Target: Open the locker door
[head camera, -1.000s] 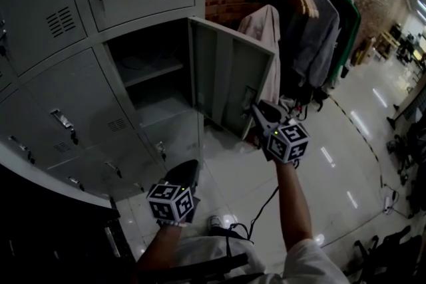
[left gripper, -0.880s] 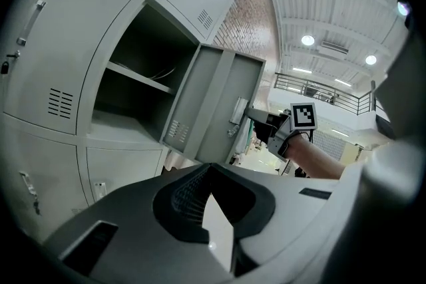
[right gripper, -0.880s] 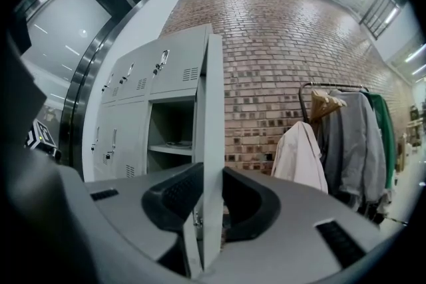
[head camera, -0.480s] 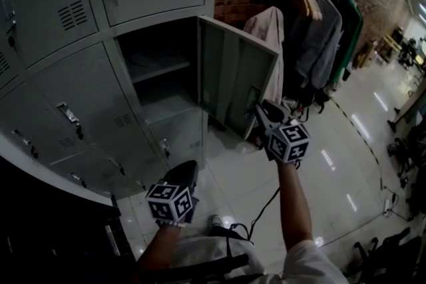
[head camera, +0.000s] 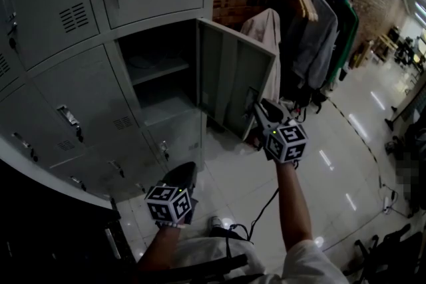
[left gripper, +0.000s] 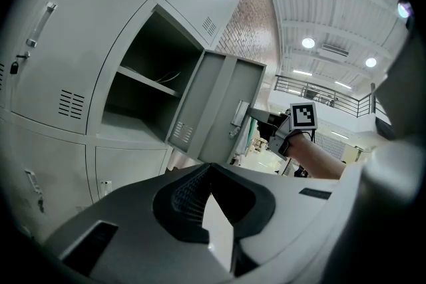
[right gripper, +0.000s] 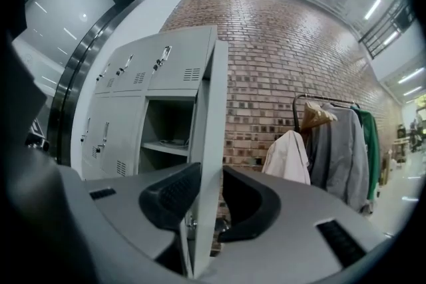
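The door (head camera: 233, 76) is seen just above the middle of the head view, a grey sheet-metal panel stood wide open. It is hinged on the right side of its locker (head camera: 126, 53) and swung out roughly square to the front. Its inner face is shown, with upright folded ribs. A latch (head camera: 250, 98) is carried near the free edge, and vent slots (left gripper: 181, 133) are cut low in the panel. In the right gripper view the door is seen edge-on, as a thin upright strip. The locker is dark inside, and a shelf (head camera: 156, 68) is fixed across it.
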### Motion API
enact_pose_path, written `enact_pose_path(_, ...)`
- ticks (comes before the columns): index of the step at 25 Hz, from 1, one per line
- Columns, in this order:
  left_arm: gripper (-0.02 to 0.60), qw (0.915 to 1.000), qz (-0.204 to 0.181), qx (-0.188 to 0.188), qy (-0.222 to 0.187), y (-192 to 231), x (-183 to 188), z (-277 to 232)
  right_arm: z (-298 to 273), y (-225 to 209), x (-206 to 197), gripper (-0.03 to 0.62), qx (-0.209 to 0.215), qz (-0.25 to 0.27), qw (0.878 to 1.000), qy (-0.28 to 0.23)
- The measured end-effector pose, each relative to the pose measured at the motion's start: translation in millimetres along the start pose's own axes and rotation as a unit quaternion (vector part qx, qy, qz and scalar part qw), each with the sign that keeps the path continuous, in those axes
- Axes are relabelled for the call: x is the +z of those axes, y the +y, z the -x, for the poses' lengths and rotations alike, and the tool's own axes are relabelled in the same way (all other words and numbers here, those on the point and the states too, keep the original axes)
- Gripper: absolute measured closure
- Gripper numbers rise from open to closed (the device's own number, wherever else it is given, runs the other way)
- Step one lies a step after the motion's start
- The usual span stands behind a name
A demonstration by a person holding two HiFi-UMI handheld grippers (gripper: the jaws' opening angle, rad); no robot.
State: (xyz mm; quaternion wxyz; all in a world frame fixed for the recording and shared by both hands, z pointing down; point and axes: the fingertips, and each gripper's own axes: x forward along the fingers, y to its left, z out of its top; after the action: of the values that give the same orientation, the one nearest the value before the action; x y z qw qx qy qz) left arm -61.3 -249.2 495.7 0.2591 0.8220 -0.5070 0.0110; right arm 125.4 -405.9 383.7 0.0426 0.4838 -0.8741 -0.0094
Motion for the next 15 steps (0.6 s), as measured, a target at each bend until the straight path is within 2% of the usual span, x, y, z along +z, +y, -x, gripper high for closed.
enact_pose_path(4,0.584,1.0000,0.000,-0.001,0.000,0.7,0.6,5.1,6.6,-1.1,6.1,0.448,-0.013,0.001,1.000,-0.006)
enact_pose_path(6,0.584,1.0000,-0.001,0.002,0.000,0.8,1.4,13.1,18.4,0.3,11.7,0.408,-0.021,-0.004,1.000,-0.013)
enact_pose_path(10,0.584,0.9999,0.006,0.010,-0.005,7.9,-0.6,41.6,56.7,21.1,19.2,0.410,-0.017,-0.040,0.999,-0.031)
enact_pose_path(11,0.584,0.9999,0.006,0.012,-0.005,12.2,-0.9,50.5,65.7,30.2,17.3,0.455,-0.014,-0.048,0.998,-0.031)
enact_pose_path(12,0.584,0.9999,0.005,0.014,-0.007,16.8,-1.1,59.6,73.8,40.4,14.1,0.461,-0.012,-0.052,0.998,-0.029)
enact_pose_path(15,0.584,0.9995,0.009,0.019,-0.021,27.4,-6.1,91.7,95.3,77.4,-1.2,0.539,-0.013,-0.053,0.998,-0.015)
